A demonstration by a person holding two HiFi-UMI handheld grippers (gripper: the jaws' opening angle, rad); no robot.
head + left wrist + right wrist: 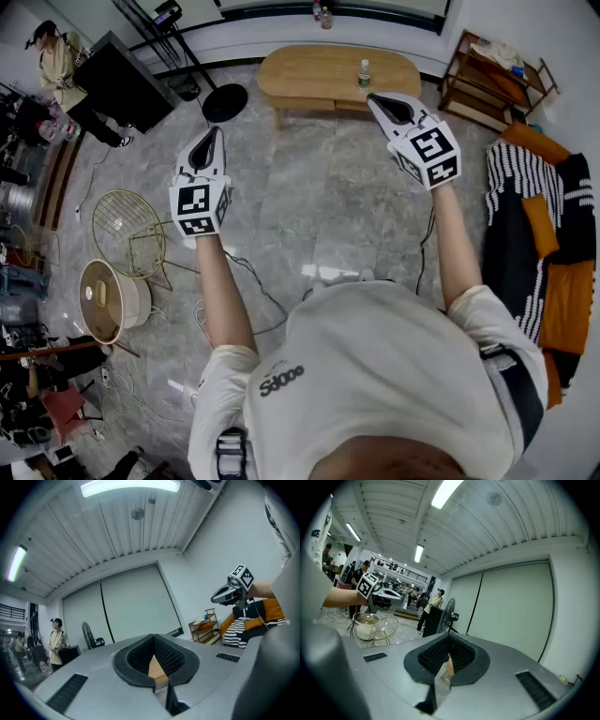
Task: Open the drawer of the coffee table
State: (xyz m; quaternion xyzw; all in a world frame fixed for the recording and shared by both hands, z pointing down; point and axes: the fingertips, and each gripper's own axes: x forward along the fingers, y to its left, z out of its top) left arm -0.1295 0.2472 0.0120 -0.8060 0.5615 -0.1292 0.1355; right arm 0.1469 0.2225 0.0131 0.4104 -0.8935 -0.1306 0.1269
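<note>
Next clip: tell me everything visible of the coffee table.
The coffee table has a long oval top with rounded ends, in what looks like light wood, level on short legs of the same colour. It stands on the grey polished floor ahead of the person, close to the far wall. A small bottle stands upright on its right half; the rest of the top is bare. An apron shows under the near edge, but no drawer front can be told apart, and nothing is pulled out.

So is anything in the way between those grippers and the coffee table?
Nothing visible. The floor from the left gripper and right gripper to the coffee table looks bare; a black fan stands beside the table's left end.
</note>
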